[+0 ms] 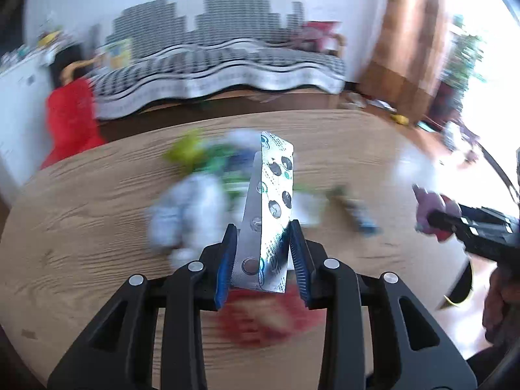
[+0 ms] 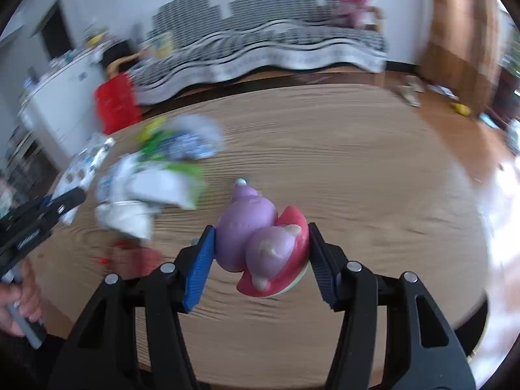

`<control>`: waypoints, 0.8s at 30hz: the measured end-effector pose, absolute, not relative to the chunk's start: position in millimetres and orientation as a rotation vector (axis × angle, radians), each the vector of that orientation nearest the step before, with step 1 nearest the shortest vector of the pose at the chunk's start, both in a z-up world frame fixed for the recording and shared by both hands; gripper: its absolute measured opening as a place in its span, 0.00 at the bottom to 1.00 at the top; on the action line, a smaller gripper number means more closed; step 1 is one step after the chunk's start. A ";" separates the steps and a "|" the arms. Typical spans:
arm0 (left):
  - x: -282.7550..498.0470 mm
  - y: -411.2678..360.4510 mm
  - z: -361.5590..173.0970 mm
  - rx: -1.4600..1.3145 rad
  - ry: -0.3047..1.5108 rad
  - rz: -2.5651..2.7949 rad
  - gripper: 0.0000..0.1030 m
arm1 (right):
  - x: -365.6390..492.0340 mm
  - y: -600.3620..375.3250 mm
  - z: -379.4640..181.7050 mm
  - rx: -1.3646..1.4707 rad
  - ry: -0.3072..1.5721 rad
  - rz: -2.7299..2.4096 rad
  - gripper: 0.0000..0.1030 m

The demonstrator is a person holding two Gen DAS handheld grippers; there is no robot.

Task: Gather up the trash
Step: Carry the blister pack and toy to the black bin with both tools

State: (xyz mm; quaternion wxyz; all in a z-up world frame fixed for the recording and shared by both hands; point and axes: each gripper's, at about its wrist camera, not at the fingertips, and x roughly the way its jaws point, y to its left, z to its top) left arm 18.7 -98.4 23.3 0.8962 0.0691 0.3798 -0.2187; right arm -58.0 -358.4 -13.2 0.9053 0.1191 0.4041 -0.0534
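Note:
My left gripper (image 1: 262, 230) is shut on a folded silver pill blister pack (image 1: 269, 214) and holds it upright above the wooden table (image 1: 97, 214). My right gripper (image 2: 261, 227) is shut on a purple and pink toy figure (image 2: 260, 240), held over the table (image 2: 357, 162). The right gripper with the toy also shows at the right of the left wrist view (image 1: 435, 217). A blurred pile of white, green and blue wrappers (image 1: 201, 195) lies on the table behind the blister pack; it also shows in the right wrist view (image 2: 156, 175).
A red blurred wrapper (image 1: 269, 321) lies under the left gripper. A small blue-green wrapper (image 1: 357, 214) lies to the right of the pile. A patterned sofa (image 1: 221, 61) and a red bag (image 1: 70, 120) stand beyond the table. The left gripper shows in the right wrist view (image 2: 42, 214).

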 end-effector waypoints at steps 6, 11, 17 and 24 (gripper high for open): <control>-35.7 -224.9 19.3 0.226 0.768 -0.675 0.31 | -145.3 -483.9 -18.2 0.330 0.807 -0.387 0.54; -91.7 -338.3 -5.4 0.288 0.798 -0.880 0.31 | -225.3 -576.9 -42.4 0.430 0.825 -0.599 0.54; -148.8 -451.8 -57.5 0.354 0.864 -1.063 0.31 | -293.5 -642.5 -81.8 0.545 0.868 -0.700 0.54; -179.4 -532.0 -126.7 0.440 0.978 -1.160 0.32 | -316.2 -680.2 -125.5 0.628 0.939 -0.720 0.55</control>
